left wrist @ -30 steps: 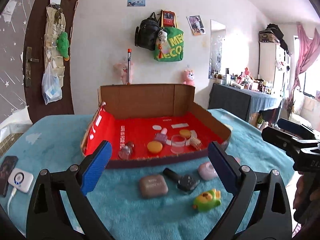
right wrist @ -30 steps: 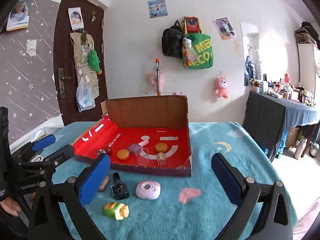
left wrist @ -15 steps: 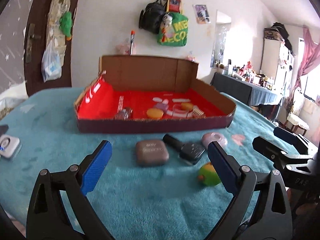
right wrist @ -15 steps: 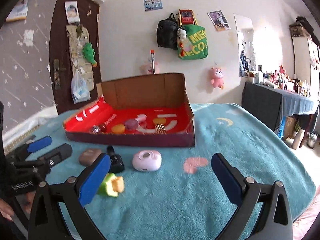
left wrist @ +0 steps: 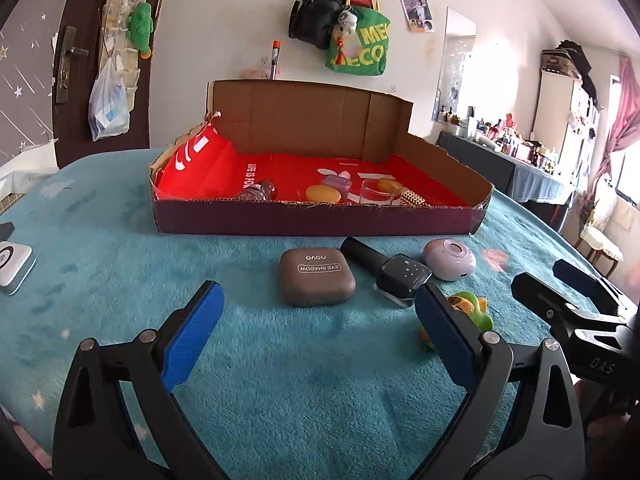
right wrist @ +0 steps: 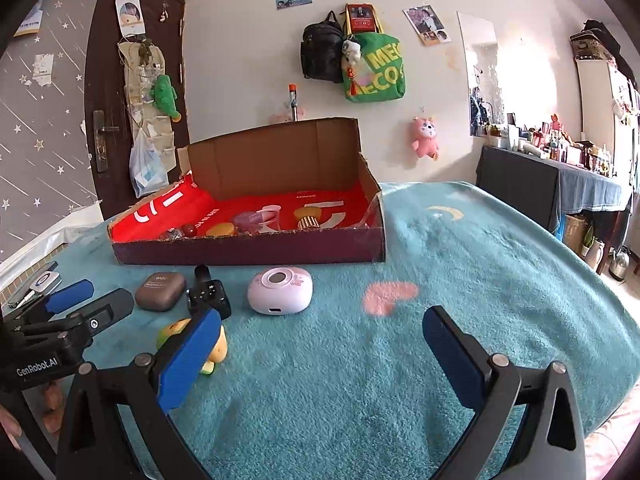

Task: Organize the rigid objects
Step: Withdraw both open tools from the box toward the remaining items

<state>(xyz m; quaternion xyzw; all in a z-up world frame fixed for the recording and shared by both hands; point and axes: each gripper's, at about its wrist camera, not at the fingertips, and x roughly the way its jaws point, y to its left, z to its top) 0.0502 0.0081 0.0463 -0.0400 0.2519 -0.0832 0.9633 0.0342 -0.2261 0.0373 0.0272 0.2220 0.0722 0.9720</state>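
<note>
Before the box (left wrist: 312, 222), brown case (left wrist: 317, 276) ("novo EYE SHADOW").

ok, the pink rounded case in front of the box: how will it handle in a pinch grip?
The pink case looks like a hard, smooth shell, so probably rigid but slippery against the pads. Its domed sides may squirt out of a high grip. It lies flat on plush cloth, so it's unlikely to roll.

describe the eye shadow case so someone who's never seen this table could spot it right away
Find the open cardboard box with the red lining on the teal blanket. Four small things lie on the blanket in front of it; the eye shadow case is leftmost, beside a black bottle. It alone is flat, taupe-brown and rounded-square, with "EYE SHADOW" printed on its lid.
</note>
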